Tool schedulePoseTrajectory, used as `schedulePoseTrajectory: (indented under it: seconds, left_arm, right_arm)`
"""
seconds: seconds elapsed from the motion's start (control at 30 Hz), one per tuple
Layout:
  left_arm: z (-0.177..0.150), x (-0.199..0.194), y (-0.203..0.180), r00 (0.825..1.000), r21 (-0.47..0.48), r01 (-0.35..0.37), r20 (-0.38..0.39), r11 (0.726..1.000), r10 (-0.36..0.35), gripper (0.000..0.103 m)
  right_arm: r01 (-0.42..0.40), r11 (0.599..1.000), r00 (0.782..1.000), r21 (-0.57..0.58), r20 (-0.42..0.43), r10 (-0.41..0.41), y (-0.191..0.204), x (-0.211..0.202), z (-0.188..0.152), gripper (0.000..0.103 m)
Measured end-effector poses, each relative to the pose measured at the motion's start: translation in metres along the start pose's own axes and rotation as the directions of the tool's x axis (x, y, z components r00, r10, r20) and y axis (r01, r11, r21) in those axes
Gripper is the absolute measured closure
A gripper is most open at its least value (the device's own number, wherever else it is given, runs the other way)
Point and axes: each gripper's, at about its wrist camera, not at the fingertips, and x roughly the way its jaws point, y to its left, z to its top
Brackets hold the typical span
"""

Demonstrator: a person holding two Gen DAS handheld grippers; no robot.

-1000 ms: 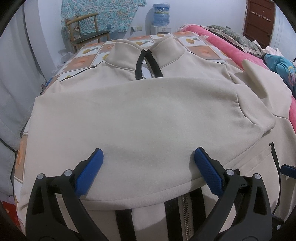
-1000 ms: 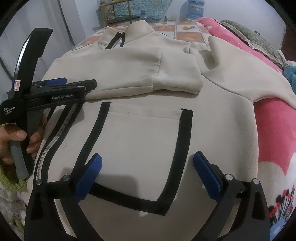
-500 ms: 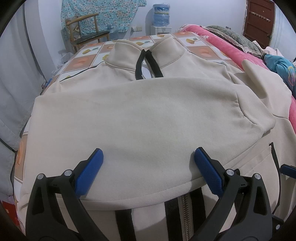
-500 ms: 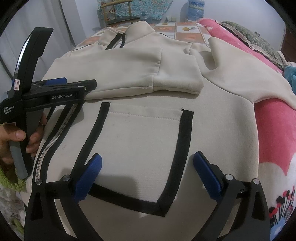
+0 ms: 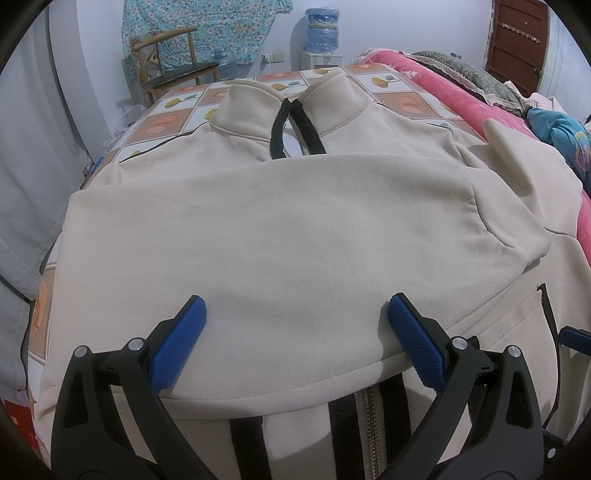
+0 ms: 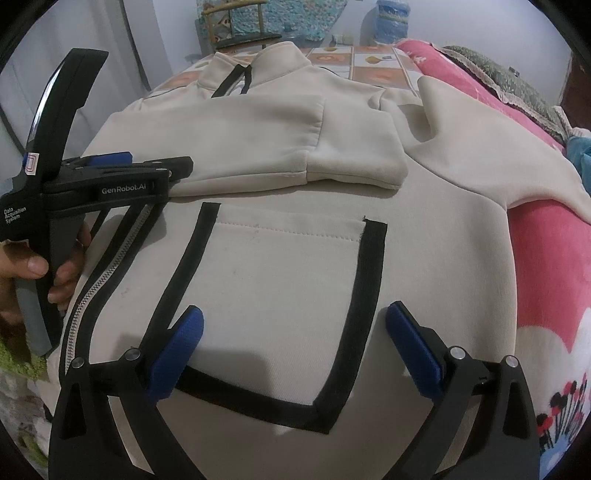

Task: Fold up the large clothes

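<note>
A cream zip jacket [image 5: 295, 240] with black trim lies face up on the bed, collar [image 5: 291, 99] far from me. Its left sleeve [image 5: 332, 206] is folded across the chest, cuff [image 6: 354, 155] toward the right. The other sleeve [image 6: 480, 147] stretches out to the right over the pink blanket. My left gripper [image 5: 295, 332] is open and empty just above the folded sleeve's near edge; it also shows in the right wrist view [image 6: 147, 166]. My right gripper [image 6: 295, 339] is open and empty over the black-edged pocket [image 6: 280, 295].
A pink blanket [image 6: 546, 277] and pillows [image 5: 461, 70] run along the right side. The checked bedsheet [image 5: 166, 118] shows beyond the collar. A wooden chair [image 5: 170, 59] and a water dispenser [image 5: 321, 33] stand at the far wall. A curtain [image 5: 26, 166] hangs on the left.
</note>
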Motion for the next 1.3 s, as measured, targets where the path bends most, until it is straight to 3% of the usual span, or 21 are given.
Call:
schedulePoseTrajectory:
  seconds: [0.17,0.27,0.33,0.43,0.57,0.73,0.87,1.07,1.3]
  left_arm:
    - [0.000,0.000,0.000,1.000,0.000,0.000,0.000,1.000,0.000,0.007]
    - [0.000,0.000,0.000,1.000,0.000,0.000,0.000,1.000,0.000,0.007]
    - [0.000,0.000,0.000,1.000,0.000,0.000,0.000,1.000,0.000,0.007]
    - [0.000,0.000,0.000,1.000,0.000,0.000,0.001,1.000,0.000,0.007]
    - [0.000,0.000,0.001,1.000,0.000,0.000,0.001,1.000,0.000,0.007]
    - [0.000,0.000,0.001,1.000,0.000,0.000,0.001,1.000,0.000,0.007]
    - [0.000,0.000,0.001,1.000,0.000,0.000,0.001,1.000,0.000,0.007]
    - [0.000,0.000,0.001,1.000,0.000,0.002,0.002,1.000,-0.002,0.007]
    - [0.000,0.001,0.001,1.000,-0.001,0.003,0.002,1.000,-0.003,0.007]
  right_arm:
    - [-0.014,1.000,1.000,0.010,-0.002,0.014,-0.002,-0.001,0.000,0.007]
    - [-0.078,0.995,0.997,0.069,-0.015,0.079,-0.014,-0.014,0.002,0.007]
    - [-0.125,0.987,0.992,0.100,0.020,0.124,-0.026,-0.031,0.003,0.007]
    - [-0.144,0.978,0.987,0.151,0.089,0.131,-0.065,-0.066,0.009,0.007]
    - [-0.088,0.959,0.988,0.270,0.144,0.050,-0.136,-0.091,0.022,0.007]
    - [-0.088,0.873,0.983,0.479,0.185,-0.003,-0.237,-0.092,0.030,0.007]
    - [-0.094,0.771,0.978,0.629,0.203,-0.046,-0.310,-0.075,0.029,0.007]
    - [-0.040,0.671,0.984,0.740,0.147,-0.104,-0.369,-0.040,0.030,0.018]
    - [-0.041,0.609,0.980,0.792,0.151,-0.132,-0.408,-0.016,0.044,0.023]
